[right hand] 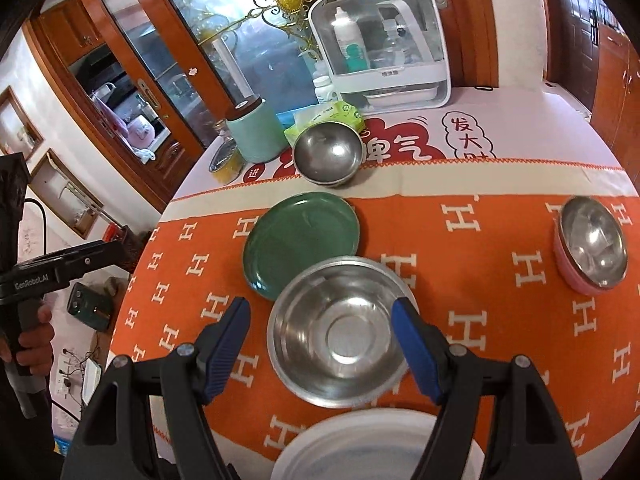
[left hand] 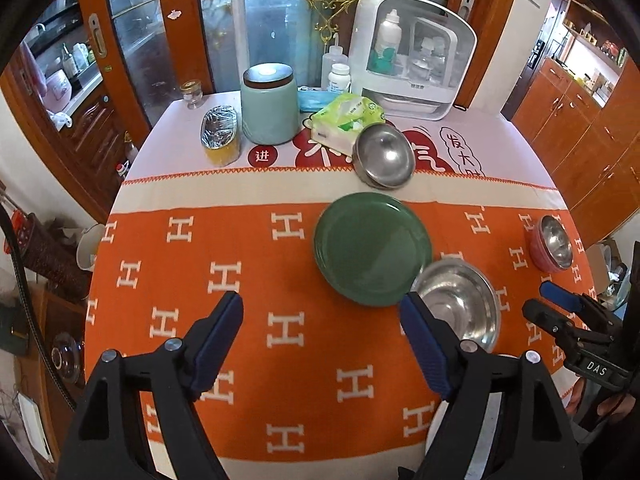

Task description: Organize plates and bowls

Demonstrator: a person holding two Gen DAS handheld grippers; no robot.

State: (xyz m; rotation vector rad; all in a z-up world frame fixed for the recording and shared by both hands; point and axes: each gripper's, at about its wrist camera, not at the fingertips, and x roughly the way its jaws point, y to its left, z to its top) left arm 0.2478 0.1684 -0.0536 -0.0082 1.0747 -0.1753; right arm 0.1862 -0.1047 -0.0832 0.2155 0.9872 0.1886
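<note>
Hovering with its jaws wide apart, the right gripper (right hand: 322, 314) frames the large shiny stainless-steel bowl (right hand: 338, 332), which touches the round green plate (right hand: 300, 240) on the orange tablecloth (right hand: 480, 280). It looks light, stiff and slippery; I would pinch its thin rim. The left gripper (left hand: 322, 312) is also apart, holding nothing.

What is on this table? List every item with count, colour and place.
Steel bowl: 1, silver, near centre, overlapping the plate's edge.
Green plate: 1, green, centre.
Stacked bowls: silver, behind the plate; count unclear.
Pink bowl: 1, pink with steel lining, right.
White plate: 1, white, near edge.
Canister: 1, mint, back left.
Tissue pack: 1, green, back.
Cabinet box: 1, white, back.
Left gripper: open.
Right gripper: open.
</note>
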